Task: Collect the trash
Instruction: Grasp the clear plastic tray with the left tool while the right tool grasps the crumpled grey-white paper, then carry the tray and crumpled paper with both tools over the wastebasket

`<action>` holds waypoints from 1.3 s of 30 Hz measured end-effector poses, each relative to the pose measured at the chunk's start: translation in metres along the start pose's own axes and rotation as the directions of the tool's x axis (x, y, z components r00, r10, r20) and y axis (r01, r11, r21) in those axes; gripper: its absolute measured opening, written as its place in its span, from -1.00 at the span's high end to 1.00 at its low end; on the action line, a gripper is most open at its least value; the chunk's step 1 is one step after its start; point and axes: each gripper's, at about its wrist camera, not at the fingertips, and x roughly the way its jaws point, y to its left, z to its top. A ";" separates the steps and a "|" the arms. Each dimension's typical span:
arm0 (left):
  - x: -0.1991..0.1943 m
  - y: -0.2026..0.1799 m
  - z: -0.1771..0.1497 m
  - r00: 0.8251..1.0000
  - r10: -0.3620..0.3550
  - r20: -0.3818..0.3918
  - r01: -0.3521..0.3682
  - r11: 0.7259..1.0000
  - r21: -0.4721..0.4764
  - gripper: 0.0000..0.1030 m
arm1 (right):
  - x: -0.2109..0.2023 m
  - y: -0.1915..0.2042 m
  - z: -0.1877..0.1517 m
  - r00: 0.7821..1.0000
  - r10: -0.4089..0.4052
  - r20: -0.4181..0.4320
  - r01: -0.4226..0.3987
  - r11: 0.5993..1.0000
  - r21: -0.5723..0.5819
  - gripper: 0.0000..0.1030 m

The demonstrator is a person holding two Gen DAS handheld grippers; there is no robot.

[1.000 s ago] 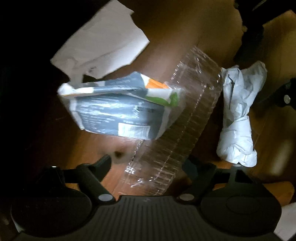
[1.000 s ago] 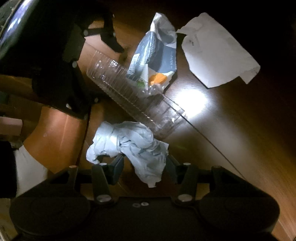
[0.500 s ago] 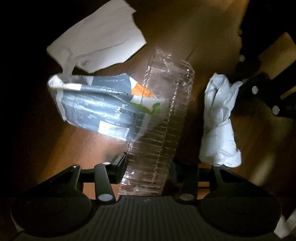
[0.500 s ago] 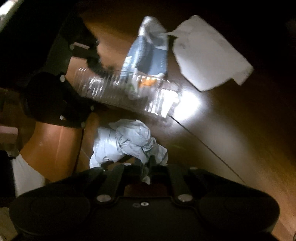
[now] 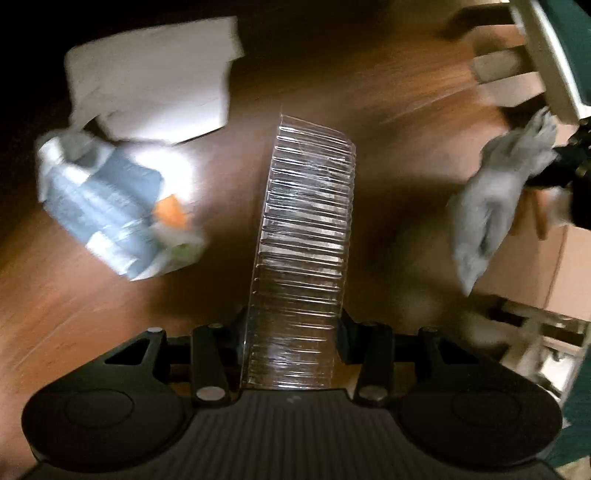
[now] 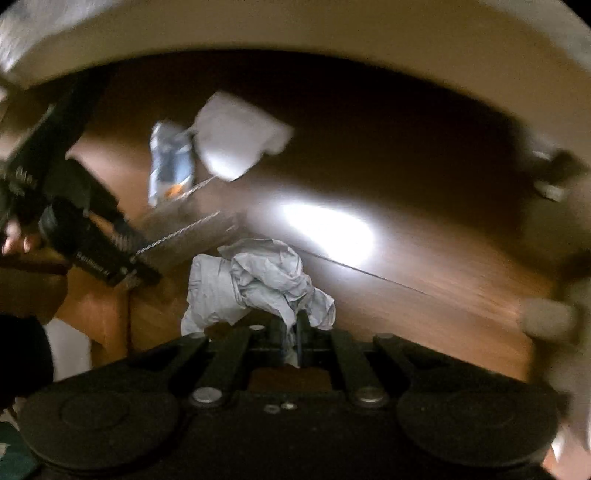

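My left gripper (image 5: pixel 293 325) has its jaws closing on the near end of a ribbed clear plastic tray (image 5: pixel 306 221), which sticks out over the wooden floor (image 5: pixel 388 110); the pads press on its sides. A crumpled grey-white wad (image 6: pixel 255 284) hangs from my right gripper (image 6: pixel 290 332), whose jaws are closing tight on a fold of it, well above the floor. The wad (image 5: pixel 495 206) also shows at the right of the left wrist view. A blue and white packet (image 5: pixel 110 218) and a white paper sheet (image 5: pixel 155 81) lie on the floor to the left.
A pale curved rim (image 6: pixel 295 29) arches over the top of the right wrist view. A cardboard box (image 5: pixel 569 273) and white furniture legs (image 5: pixel 546 66) stand at the right. A hand (image 6: pixel 14 240) holds the left gripper. A bright light patch (image 6: pixel 328 236) glares on the floor.
Both grippers closed, the left on the tray and the right on the wad. Both rose from the floor, the right much further, carrying the wad; the tray swung upright in the left view.
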 end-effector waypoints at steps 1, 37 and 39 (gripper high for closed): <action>-0.006 -0.010 0.003 1.000 -0.012 0.005 0.012 1.000 0.021 0.16 | -0.014 -0.005 -0.002 1.000 -0.019 0.012 0.018 1.000 0.023 0.89; -0.305 -0.474 0.140 0.837 -0.082 0.541 -0.092 0.953 0.287 0.16 | -0.394 -0.238 -0.161 0.659 -0.583 0.475 0.167 0.729 0.663 0.89; -0.302 -0.496 0.153 0.831 -0.070 0.551 -0.108 0.952 0.285 0.16 | -0.394 -0.246 -0.166 0.652 -0.600 0.464 0.181 0.717 0.673 0.89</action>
